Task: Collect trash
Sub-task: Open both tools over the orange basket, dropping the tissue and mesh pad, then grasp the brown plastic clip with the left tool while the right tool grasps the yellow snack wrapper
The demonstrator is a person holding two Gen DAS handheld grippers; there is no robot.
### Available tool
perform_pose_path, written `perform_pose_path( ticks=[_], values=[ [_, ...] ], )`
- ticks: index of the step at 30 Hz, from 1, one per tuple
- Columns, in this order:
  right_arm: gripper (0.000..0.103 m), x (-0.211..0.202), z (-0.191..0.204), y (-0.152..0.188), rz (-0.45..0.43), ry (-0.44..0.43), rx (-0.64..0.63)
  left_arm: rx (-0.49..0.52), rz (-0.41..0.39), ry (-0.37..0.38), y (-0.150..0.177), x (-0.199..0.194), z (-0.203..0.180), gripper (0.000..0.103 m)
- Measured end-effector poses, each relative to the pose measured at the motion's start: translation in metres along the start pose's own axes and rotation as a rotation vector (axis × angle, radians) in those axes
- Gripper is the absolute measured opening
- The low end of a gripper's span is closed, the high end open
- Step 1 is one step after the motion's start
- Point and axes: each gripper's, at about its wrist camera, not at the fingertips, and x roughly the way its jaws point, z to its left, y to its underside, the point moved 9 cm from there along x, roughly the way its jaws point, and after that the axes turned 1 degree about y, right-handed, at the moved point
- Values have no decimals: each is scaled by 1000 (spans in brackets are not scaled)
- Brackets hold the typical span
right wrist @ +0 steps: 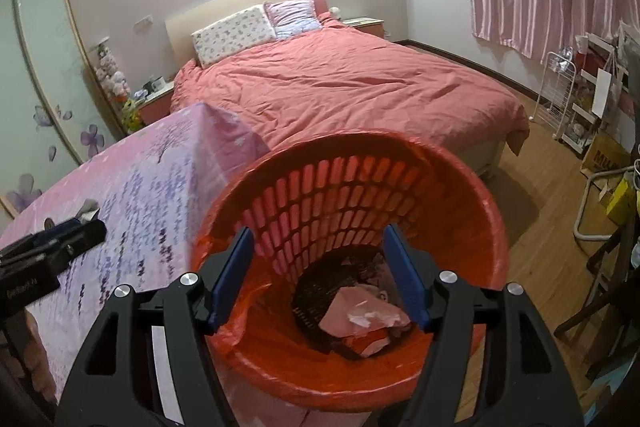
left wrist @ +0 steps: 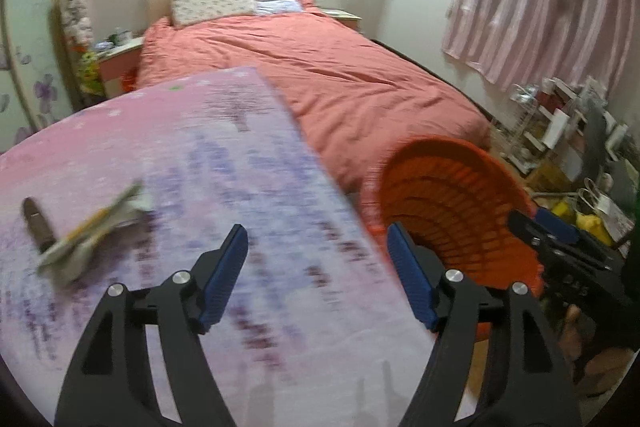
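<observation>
Hovering over the orange basket (right wrist: 472, 195), the right gripper (right wrist: 316, 275) is released and empty.
Only the right wrist view looks down into that basket, where crumpled pink trash (right wrist: 360, 315) lies at the bottom. Left of the basket, the left wrist view alone shows the left gripper (left wrist: 316, 275) spread empty above the pink tablecloth (left wrist: 224, 155), and blurred wrappers (left wrist: 92, 231) farther left.
</observation>
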Motion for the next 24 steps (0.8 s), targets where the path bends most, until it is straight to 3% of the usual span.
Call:
perform_pose_path(
  ticks=[5, 13, 19, 24],
  values=[
    [67, -1, 34, 7, 8, -22, -51, -72, -20, -121, 1, -20, 75, 72],
    [67, 1, 94, 18, 22, -69, -149, -287, -31, -335, 1, -47, 227, 72],
    [67, 8, 131, 29, 47, -94, -199, -415, 62, -340, 16, -20, 288, 67],
    [67, 14, 152, 36, 67, -97, -233, -465, 65, -280, 15, -3, 298, 66]
  ],
)
